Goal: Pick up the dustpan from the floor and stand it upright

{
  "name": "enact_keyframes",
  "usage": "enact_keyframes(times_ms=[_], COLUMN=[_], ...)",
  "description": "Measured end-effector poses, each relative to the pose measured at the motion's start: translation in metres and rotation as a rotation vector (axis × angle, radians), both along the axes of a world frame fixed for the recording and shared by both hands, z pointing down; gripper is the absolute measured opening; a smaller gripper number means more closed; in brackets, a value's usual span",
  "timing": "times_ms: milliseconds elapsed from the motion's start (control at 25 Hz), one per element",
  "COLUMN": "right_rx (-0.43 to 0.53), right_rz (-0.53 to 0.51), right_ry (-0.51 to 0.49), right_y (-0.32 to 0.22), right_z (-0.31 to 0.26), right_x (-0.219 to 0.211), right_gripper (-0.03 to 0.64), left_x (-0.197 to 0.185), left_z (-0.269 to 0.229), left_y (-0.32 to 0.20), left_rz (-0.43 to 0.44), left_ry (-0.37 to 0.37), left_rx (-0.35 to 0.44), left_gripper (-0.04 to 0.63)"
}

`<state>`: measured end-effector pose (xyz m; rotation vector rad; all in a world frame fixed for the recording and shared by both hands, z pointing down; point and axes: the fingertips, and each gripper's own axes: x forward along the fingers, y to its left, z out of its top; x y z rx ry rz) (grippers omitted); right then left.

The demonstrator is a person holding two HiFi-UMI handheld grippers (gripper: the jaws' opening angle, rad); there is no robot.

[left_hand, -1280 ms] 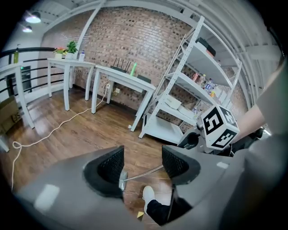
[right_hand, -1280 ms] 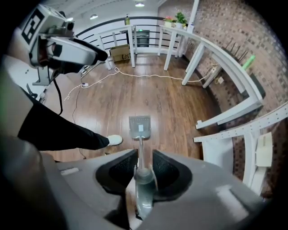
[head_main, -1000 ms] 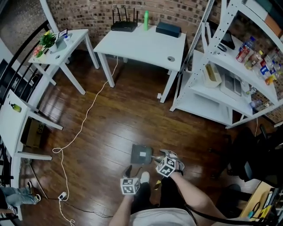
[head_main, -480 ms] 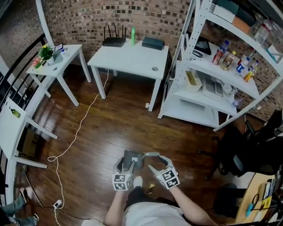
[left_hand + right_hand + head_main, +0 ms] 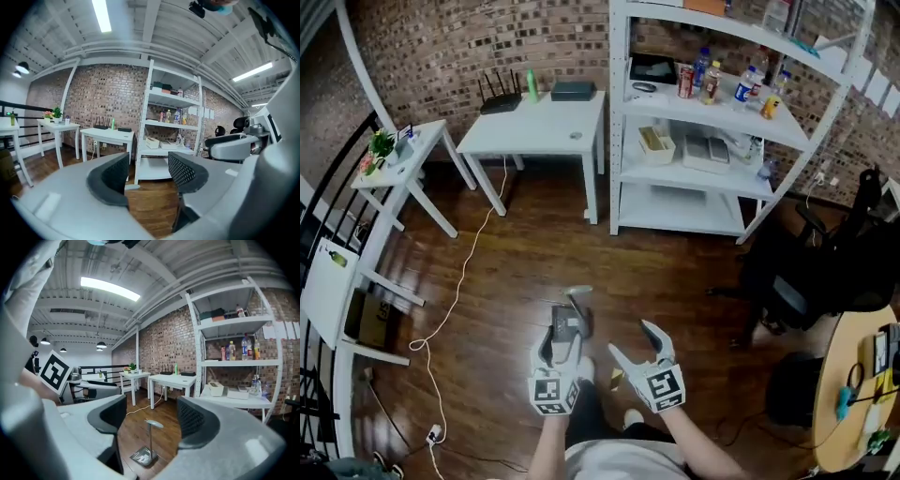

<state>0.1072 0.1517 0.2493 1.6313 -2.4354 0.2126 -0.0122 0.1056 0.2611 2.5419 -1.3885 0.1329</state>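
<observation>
- The dustpan (image 5: 566, 324) is already stood upright on the wooden floor (image 5: 675, 272), pan part down and handle (image 5: 150, 439) pointing straight up, so the job looks basically done.
- The right gripper (image 5: 631, 340) is spread fully wide. Its jaws have just been opening and nothing is pinched between them. The dustpan is only seen past them, lower down and well apart.
- The left gripper (image 5: 147, 172) is held open too, with only bare floor framed between its pads.
- The 2 grippers are held up and pointed roughly level, probably so the handle isn't bumped and the dustpan can be seen balancing by itself.
</observation>
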Motion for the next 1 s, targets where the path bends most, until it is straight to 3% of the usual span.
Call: enact_keyframes(times_ms=[120,240,480,680,1000], right_rx=[-0.009,0.002,0.123,0.229,0.313], right_rz=[0.024,0.044,0.109,0.138,0.18], right_ry=[-0.017,-0.043,-0.07,-0.084,-0.052], right_y=[0.034,0.058,0.074,0.066,0.065], right_z=[-0.008,-0.023,-0.082,-0.124,-0.157], right_x=[0.016,0.014,0.011,-0.008,-0.024], right_gripper=[0.313,0.313,0.311,0.311,0.311], left_x=[0.034,0.04,0.012,-0.036,-0.083], left_z=[-0.016,-0.026,-0.095,-0.144,-0.162], left_y=[0.052,0.09,0.098,0.087,0.098], left_rz=[0.034,0.083,0.072,0.009,-0.101], left_ry=[0.01,-0.032,-0.02,-0.049,-0.025], left_rx=[0.009,0.017,0.15,0.258,0.3], left_gripper=[0.276,0.276,0.276,0.276,0.284])
